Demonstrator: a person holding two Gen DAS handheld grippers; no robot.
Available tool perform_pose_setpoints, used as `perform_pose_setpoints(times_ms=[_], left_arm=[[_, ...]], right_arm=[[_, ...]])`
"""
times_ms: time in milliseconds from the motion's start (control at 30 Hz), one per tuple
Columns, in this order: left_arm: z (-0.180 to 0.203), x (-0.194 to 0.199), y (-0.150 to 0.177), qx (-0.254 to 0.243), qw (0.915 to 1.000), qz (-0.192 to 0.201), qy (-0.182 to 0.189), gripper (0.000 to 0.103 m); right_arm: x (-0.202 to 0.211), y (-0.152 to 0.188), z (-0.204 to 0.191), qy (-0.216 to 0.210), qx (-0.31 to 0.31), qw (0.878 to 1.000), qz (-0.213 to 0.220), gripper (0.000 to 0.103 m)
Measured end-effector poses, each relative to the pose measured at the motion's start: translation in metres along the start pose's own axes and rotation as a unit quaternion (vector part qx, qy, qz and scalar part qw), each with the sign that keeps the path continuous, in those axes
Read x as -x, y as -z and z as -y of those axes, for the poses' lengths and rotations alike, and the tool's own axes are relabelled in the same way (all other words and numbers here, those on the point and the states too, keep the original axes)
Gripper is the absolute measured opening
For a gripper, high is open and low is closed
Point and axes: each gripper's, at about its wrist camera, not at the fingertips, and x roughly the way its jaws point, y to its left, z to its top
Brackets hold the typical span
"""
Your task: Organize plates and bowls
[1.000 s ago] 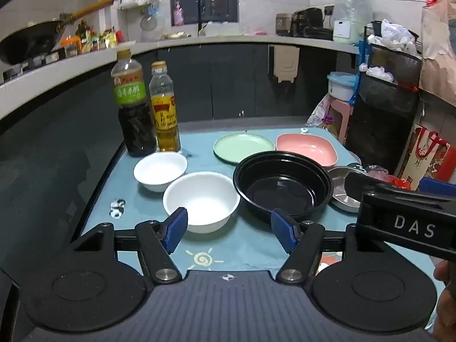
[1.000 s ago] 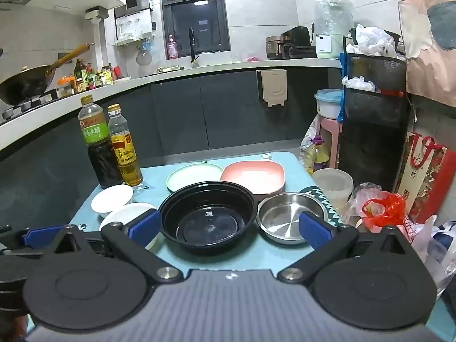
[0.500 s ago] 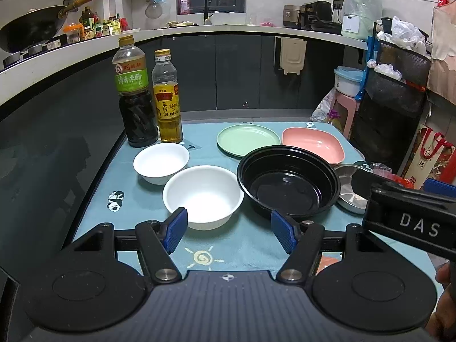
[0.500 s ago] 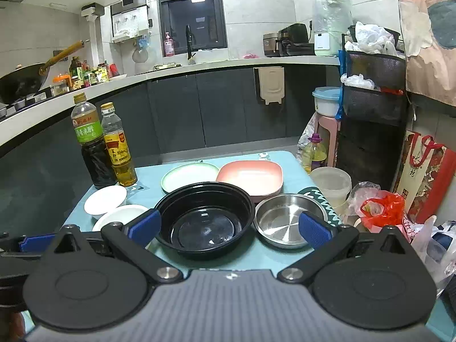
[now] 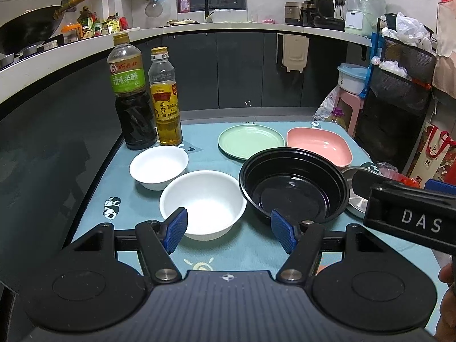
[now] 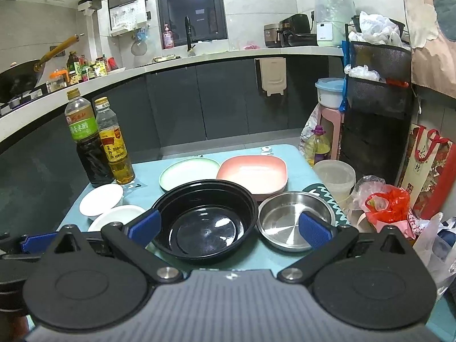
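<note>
Along the near edge of the table, both grippers hover with nothing between their fingers. The left gripper is released, its blue pads spread wide, and it faces the large white bowl, which sits just beyond its left pad. The right gripper is likewise released, its jaws spread across the black bowl and the steel bowl.

Change since the earlier frames: in the left view the dishes now sit lower and appear slightly larger than a second ago, and more of the far wall shows. This indicates that the left gripper has risen and tilted while easing toward the white bowls. The right view shifts in the same manner. No dish has moved; every item keeps its position.

Layout:
- Small white bowl: left side, just in front of the two bottles.
- Green plate and pink plate: side by side toward the far edge.
- Black bowl: centre, near edge, overlapping the view of the pink plate.
- Steel bowl: just right of the black bowl, near the right edge.

Assessment: sorting has not begun. The motion reads as an approach phase. The large white bowl is the likely first pick for the left gripper, probably for nesting with the small white bowl.
</note>
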Motion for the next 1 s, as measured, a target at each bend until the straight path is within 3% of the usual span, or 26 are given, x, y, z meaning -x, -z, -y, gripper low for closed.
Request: perform_pose_setpoints(times_ms=[1000], left_arm=[[0.008, -0.028, -0.006, -0.008, 0.9999, -0.015, -0.001, 0.062]], right_arm=[[-0.023, -0.003, 0.011, 0.006, -0.011, 1.000, -0.022, 0.068]])
